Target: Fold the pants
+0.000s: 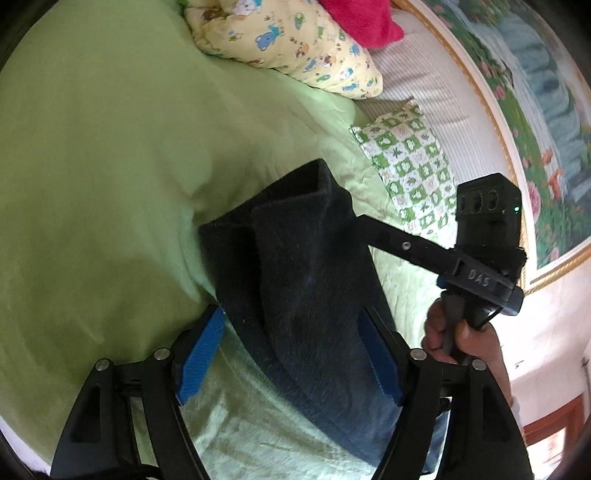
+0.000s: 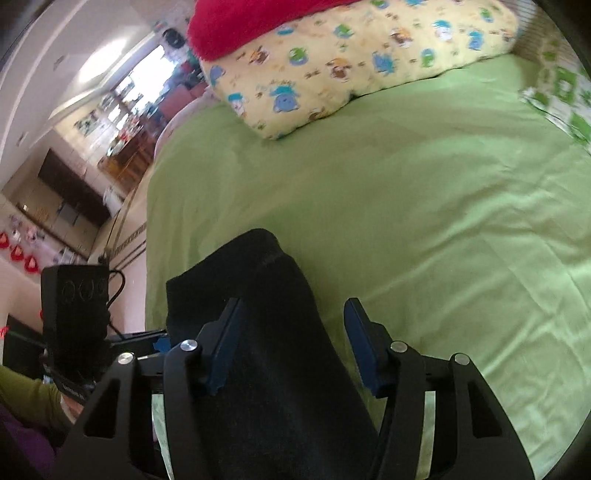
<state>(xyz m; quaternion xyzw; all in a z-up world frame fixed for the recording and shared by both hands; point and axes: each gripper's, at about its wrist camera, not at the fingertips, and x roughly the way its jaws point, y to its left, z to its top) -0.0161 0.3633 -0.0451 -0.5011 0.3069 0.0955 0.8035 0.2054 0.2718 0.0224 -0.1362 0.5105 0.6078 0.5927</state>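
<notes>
With my left gripper (image 1: 291, 354) and my right gripper (image 2: 286, 343) both spread wide around the dark pants (image 1: 295, 258), which lie folded on the green bedsheet (image 1: 92, 147), I judge them soft, limp, best pinched at an edge.

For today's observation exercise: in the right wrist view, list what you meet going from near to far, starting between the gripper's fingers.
dark pants → green bedsheet → yellow cartoon-print pillow → red cloth
</notes>
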